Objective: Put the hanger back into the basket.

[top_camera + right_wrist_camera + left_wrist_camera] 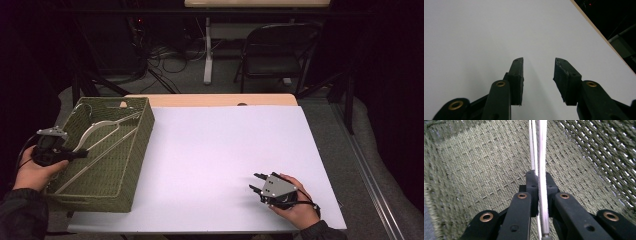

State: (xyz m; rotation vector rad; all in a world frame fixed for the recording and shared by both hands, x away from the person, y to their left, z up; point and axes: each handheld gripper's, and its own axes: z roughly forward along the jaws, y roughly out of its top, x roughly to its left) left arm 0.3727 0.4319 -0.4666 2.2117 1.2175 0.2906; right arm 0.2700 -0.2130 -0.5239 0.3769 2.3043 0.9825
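Observation:
A green woven basket [145, 135] stands on the left side of the white table [225, 140]. Inside it lies a pale clothes hanger [100, 127] with long thin bars. My left gripper [82, 154] reaches over the basket's left wall and is shut on one bar. In the left gripper view the pads [532, 182] of that gripper [539, 180] clamp the white bar [541, 150] above the basket's woven floor [479, 165]. My right gripper [257, 181] rests near the table's front right, open and holding nothing. Its jaws [539, 67] stand apart over the bare table [474, 30].
A dark folding chair [277, 50] and a table leg with loose cables [207, 50] stand beyond the table's far edge. The table's wooden far edge [210, 100] shows behind the white sheet. Dark curtains close in both sides.

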